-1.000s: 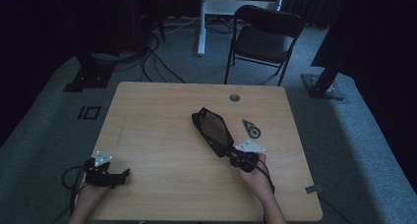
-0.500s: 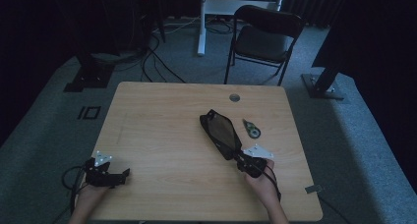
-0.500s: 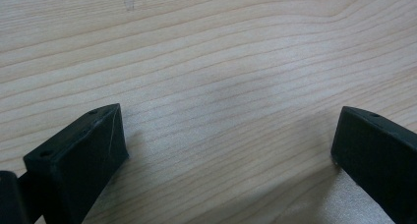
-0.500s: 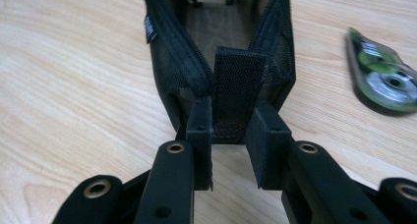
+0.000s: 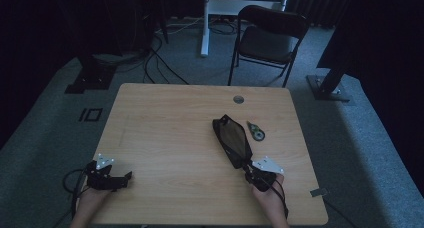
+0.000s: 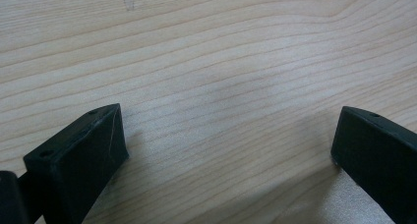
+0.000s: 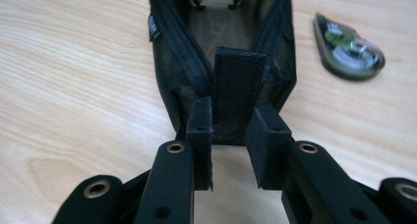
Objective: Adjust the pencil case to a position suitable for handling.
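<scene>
Right gripper view: pouch (image 7: 231, 52) end between jaws.

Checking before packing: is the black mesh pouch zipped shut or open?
Open: the mesh pouch shows its zipper sides spread apart, with the inside visible between them.

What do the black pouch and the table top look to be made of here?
The pouch looks like black fabric mesh: the see-through weave of its walls, a zipper along the rim and a woven end tab that the right gripper pinches. The table looks like pale wood or a wood-look laminate, with a matt finish and long grain lines; which one cannot be told.
</scene>
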Motion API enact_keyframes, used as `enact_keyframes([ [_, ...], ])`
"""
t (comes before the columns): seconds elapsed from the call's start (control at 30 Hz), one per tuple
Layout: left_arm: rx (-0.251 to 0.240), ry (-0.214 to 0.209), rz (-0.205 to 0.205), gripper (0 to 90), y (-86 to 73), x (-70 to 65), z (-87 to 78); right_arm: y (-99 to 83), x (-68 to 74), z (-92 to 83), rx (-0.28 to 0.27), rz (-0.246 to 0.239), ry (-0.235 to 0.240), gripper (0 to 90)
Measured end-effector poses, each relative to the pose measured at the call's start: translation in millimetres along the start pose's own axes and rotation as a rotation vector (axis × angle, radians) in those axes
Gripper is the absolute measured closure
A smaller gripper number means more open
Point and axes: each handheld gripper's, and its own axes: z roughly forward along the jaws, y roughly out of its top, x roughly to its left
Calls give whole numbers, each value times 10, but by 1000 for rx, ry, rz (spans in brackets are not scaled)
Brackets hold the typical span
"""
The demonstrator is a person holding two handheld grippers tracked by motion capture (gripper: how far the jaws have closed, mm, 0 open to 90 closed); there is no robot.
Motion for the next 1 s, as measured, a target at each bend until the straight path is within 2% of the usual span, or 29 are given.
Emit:
enact_keyframes([
  [0.07, 0, 0, 0, 1, 0, 0, 0, -68, -7, -49, -6, 38, -1, 728],
  [0.23, 0, 0, 0, 1, 0, 0, 0, -133, 64, -120, 0, 26, 13, 727],
  [0.47, 0, 0, 0, 1, 0, 0, 0, -148, 91, -155, 8, 53, 5, 723],
  [0.5, 0, 0, 0, 1, 0, 0, 0, -144, 84, -150, 15, 61, 14, 708],
  [0.53, 0, 0, 0, 1, 0, 0, 0, -139, 69, -154, 9, 69, 12, 640],
  [0.57, 0, 0, 0, 1, 0, 0, 0, -132, 68, -157, 20, 51, -1, 589],
  [0.6, 0, 0, 0, 1, 0, 0, 0, -124, 64, -167, 18, 54, 0, 561],
  [0.63, 0, 0, 0, 1, 0, 0, 0, -124, 64, -167, 18, 54, 0, 561],
  [0.7, 0, 0, 0, 1, 0, 0, 0, -98, 28, -192, -6, 53, -3, 492],
  [0.77, 0, 0, 0, 1, 0, 0, 0, -93, 7, -205, -15, 52, -9, 480],
  [0.8, 0, 0, 0, 1, 0, 0, 0, -85, -36, -221, -19, 61, 2, 423],
  [1.0, 0, 0, 0, 1, 0, 0, 0, -73, -113, -264, -20, 53, 26, 350],
])
